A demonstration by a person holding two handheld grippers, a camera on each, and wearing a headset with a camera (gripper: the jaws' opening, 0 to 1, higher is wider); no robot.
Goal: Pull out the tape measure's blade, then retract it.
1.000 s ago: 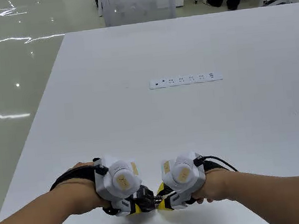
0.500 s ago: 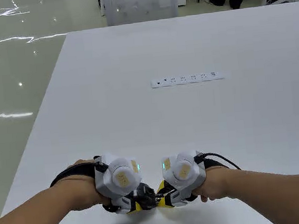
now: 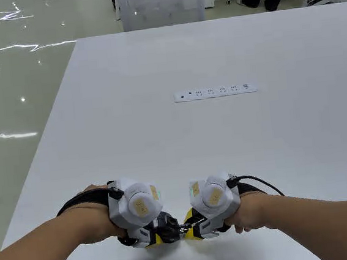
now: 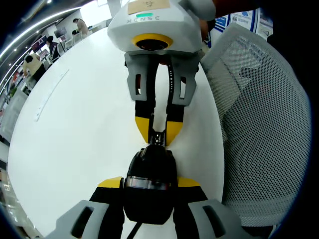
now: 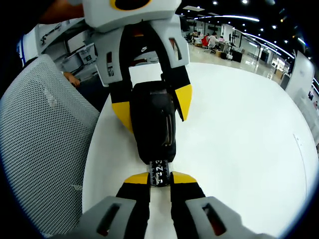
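- Little had changed over the last second: both grippers stayed nose to nose above the table's [image 3: 224, 149] near edge, closer to its left side, and no pull had opened between them.
- The left gripper [image 4: 149, 182] had its jaws pressed against the sides of the black tape measure [image 5: 154, 119], seemingly to anchor the case so it would not follow the pull.
- The right gripper [image 5: 160, 178] had its yellow tips pinched together on the end of the blade [image 5: 159, 170], where only a few printed digits showed past the case mouth.
- I judged the blade barely drawn out, with the retracting still to come.
- A white power strip [image 3: 215, 92] lay well apart, mid-table; a mesh chair [image 4: 264, 124] stood beside the near edge.
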